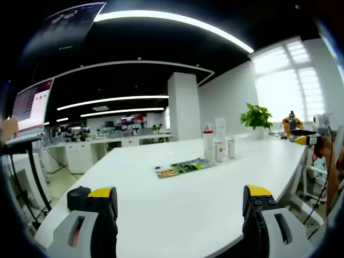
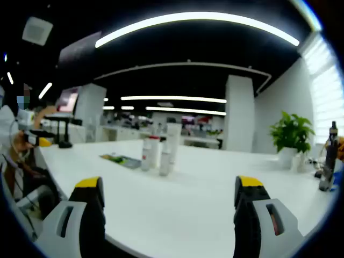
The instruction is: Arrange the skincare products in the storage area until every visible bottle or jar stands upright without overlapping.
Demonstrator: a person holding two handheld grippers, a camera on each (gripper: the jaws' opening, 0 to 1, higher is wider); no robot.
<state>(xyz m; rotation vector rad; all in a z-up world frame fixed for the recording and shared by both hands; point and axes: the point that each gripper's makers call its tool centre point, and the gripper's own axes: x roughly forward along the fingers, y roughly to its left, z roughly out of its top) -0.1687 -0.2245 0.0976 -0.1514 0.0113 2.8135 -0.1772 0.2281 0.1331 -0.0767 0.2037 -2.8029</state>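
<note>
Labels on the skincare bottles are too small to read.

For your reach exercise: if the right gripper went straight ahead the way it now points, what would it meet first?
Probably the cluster of bottles standing on the white table. The right gripper is open, and the tabletop before them looks bare. Depth is hard to judge.

An open-plan office. Long strip lights cross a dark ceiling above a big white table. Rows of desks and a monitor stand behind, beside bright windows.
</note>
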